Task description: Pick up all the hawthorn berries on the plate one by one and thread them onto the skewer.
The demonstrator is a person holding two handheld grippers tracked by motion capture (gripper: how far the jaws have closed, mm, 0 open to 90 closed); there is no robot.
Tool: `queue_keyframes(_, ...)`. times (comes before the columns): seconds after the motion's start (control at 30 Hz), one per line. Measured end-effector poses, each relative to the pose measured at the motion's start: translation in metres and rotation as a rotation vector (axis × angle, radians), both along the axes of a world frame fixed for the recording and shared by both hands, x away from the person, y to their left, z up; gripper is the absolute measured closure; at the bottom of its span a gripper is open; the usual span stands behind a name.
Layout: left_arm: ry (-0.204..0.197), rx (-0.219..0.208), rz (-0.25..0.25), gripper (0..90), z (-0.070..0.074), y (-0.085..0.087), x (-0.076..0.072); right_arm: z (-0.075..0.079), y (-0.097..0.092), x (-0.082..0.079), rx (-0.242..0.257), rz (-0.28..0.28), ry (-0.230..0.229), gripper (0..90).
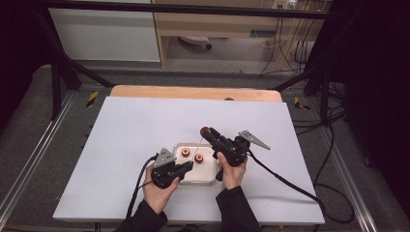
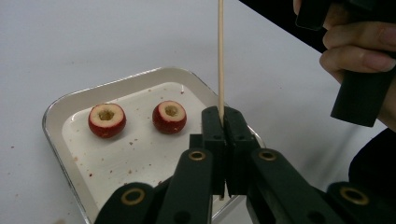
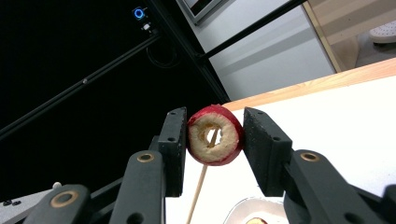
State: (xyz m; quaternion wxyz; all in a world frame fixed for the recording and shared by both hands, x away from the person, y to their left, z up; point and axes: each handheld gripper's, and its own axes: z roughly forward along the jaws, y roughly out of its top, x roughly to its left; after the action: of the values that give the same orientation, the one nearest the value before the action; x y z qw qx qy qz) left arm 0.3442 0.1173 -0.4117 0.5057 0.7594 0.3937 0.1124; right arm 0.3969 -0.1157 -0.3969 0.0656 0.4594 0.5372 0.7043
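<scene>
Even overhead light leaves the flat white counter [image 1: 145, 145] bright, its shadows faint. Surroundings toward 9 and 3 o'clock fall black. Both tool views are sharp, slightly grainy.

1 cored red fruit [image 3: 215, 141] is sitting threaded on an upright wooden skewer [image 2: 221, 60]; 2 more [image 2: 107, 120] [image 2: 169, 116] are lying hole-up in the white tray [image 2: 60, 109].

No text, label, brand, number or sign can be read in any of the three views; the grippers, the tray and the table surface carry no legible marking; distant objects are too small to tell.
</scene>
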Motion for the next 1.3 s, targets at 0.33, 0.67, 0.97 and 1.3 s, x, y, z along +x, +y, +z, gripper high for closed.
queue_keyframes(0.33,-0.046,0.019,-0.014,88.7,0.001,-0.007,-0.005,-0.003,-0.007,0.000,0.037,0.018,0.032,61.5)
queue_keyframes(0.67,-0.058,-0.018,0.021,88.7,0.008,-0.007,-0.010,-0.002,-0.007,-0.001,0.091,0.000,-0.018,61.9)
queue_keyframes(0.97,-0.067,-0.021,0.039,88.8,0.008,-0.007,-0.012,-0.004,-0.005,-0.001,0.098,-0.018,-0.029,62.0)
queue_keyframes(1.3,-0.069,-0.024,0.045,88.8,0.009,-0.006,-0.014,-0.005,-0.004,0.000,0.098,-0.024,-0.030,62.1)
